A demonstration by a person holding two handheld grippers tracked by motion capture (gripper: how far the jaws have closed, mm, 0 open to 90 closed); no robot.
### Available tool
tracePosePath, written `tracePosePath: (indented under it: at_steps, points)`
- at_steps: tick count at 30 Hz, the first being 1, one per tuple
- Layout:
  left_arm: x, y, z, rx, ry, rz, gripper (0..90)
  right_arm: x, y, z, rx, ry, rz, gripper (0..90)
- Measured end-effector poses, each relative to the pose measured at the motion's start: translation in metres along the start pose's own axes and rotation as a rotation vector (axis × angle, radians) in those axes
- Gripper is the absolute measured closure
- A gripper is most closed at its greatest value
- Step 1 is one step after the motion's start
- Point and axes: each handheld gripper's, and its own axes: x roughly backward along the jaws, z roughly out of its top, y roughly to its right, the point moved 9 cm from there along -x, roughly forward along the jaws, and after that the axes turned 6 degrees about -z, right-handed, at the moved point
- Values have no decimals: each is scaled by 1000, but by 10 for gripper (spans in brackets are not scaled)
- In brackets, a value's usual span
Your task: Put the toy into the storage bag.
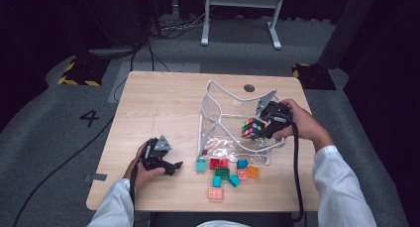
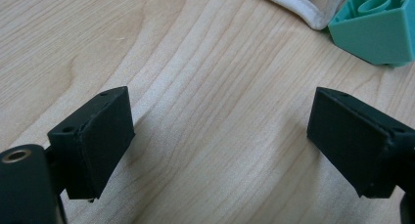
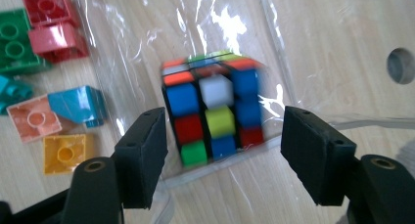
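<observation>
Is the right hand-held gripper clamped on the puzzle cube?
No: in the right gripper view the right hand-held gripper stands open, and the puzzle cube sits between its jaws with gaps either side.

Bright overhead light is falling on the worktop [image 1: 163, 103] while the room around is staying dark; glare is shining on the clear bag [image 3: 147, 33], and the cube [image 3: 215, 111] is looking slightly blurred.

table [image 1: 163, 108]: matt wood | bag [image 1: 223, 113]: glossy clear plastic (crinkled) | cube [image 1: 252, 129]: glossy
</observation>
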Motion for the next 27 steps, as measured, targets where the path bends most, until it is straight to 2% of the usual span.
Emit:
tracePosePath:
  at_steps: [5, 6, 11, 15, 16, 17, 21, 23, 24, 25, 27]
  points:
    - [0, 0, 0, 0, -2, 1, 101, 7, 0, 0, -24, 31, -6, 337]
    - [0, 0, 0, -1, -1, 3, 101, 9, 0, 1, -31, 55, 2, 340]
    - [0, 0, 0, 1, -1, 0, 101, 20, 4, 2, -56, 136, -22, 309]
    - [0, 0, 0, -1, -1, 3, 101, 35, 7, 3, -97, 228, -68, 289]
    - [0, 0, 0, -1, -2, 3, 101, 39, 6, 2, -117, 239, -73, 289]
    - [0, 0, 0, -1, -1, 3, 101, 44, 7, 2, -135, 273, -92, 288]
    - [0, 0, 0, -1, -1, 3, 101, 61, 11, -1, -166, 351, -139, 285]
    - [0, 0, 0, -1, -1, 3, 101, 70, 13, -5, -185, 387, -157, 282]
    - [0, 0, 0, -1, -1, 3, 101, 75, 15, -8, -180, 402, -182, 281]
    - [0, 0, 0, -1, -2, 3, 101, 81, 17, -12, -204, 422, -205, 281]
    - [0, -1, 0, -4, -3, 5, 101, 89, 19, -19, -223, 452, -217, 280]
